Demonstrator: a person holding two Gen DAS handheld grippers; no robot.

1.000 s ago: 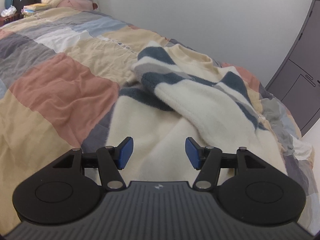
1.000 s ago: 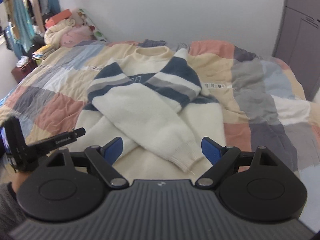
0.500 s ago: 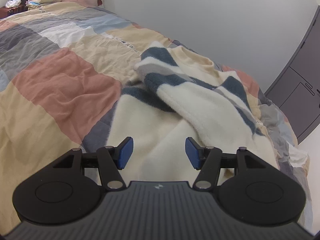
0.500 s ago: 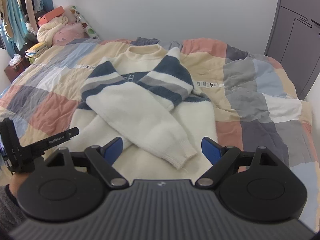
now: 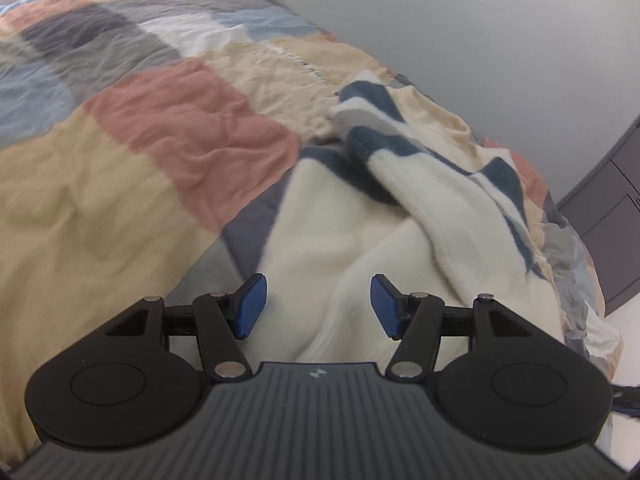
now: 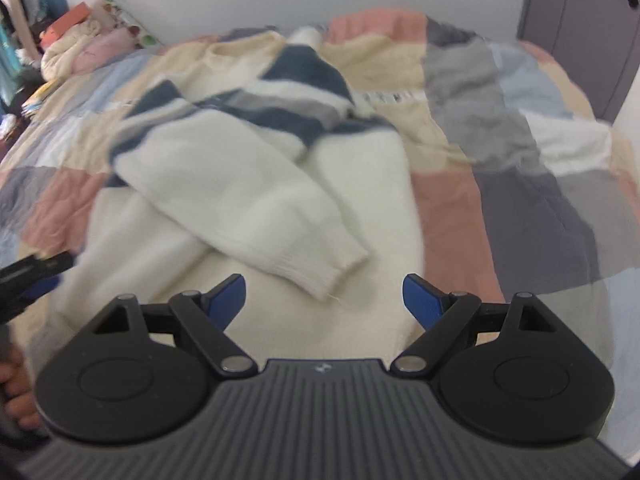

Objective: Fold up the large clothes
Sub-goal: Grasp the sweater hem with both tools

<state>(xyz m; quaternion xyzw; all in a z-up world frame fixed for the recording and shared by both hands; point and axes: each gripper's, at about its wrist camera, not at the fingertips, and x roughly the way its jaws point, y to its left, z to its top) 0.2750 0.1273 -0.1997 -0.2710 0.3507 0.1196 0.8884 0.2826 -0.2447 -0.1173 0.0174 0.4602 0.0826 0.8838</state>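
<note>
A cream sweater (image 6: 256, 184) with navy and grey stripes lies flat on the patchwork quilt (image 6: 520, 184), both sleeves folded across its chest. One sleeve's ribbed cuff (image 6: 336, 268) points toward the near hem. My right gripper (image 6: 324, 300) hovers open over the sweater's lower body, just short of that cuff, nothing between its blue pads. In the left wrist view the sweater (image 5: 400, 216) spreads ahead, and my left gripper (image 5: 318, 306) stands open low over its near left hem, pads apart from the cloth. The left gripper's tip (image 6: 36, 276) shows at the right view's left edge.
The quilt (image 5: 140, 160) covers the whole bed. Pillows and bundled clothes (image 6: 80, 52) sit at the far left corner. A grey wardrobe (image 6: 580, 32) stands at the right beside the bed. A white wall runs behind. A hand (image 6: 16, 392) shows at lower left.
Both grippers came closer to the sweater. The right one dropped toward the cuff and lower body; the left slid along the hem and rolled a little. Neither changed its opening.
</note>
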